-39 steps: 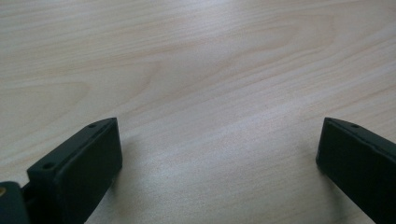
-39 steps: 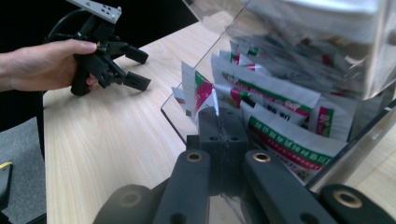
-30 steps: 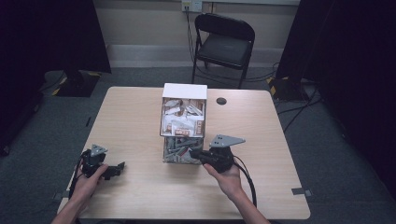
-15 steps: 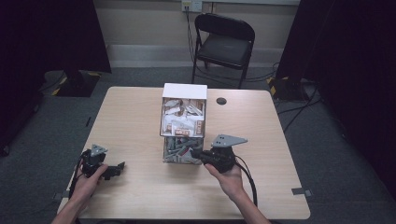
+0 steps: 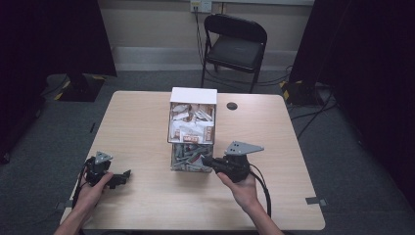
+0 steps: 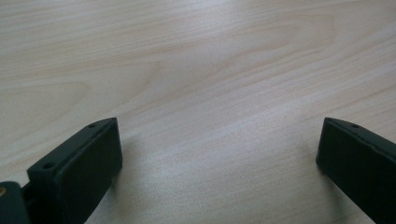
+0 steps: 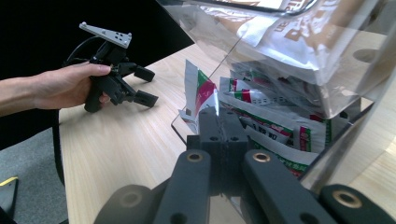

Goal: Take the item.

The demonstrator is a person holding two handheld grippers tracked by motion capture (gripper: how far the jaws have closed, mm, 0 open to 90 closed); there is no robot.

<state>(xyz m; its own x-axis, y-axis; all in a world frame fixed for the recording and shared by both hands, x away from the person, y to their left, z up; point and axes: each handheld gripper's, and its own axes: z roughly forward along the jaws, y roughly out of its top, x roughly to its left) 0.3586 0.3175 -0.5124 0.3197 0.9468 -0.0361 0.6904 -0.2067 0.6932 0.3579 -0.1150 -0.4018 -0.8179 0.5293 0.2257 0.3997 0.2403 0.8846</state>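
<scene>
This looks like a recording studio or lab room set up for data capture rather than a home. A plain light-wood bench stands alone on grey carpet, with black curtains at both sides. A black folding chair, loose cables, a wall socket and yellow-black taped stand feet behind it point the same way.

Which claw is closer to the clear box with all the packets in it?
The right claw. Its shut tips are at a packet in the clear box. The left claw sits open on the table, well off to the box's left.
</scene>
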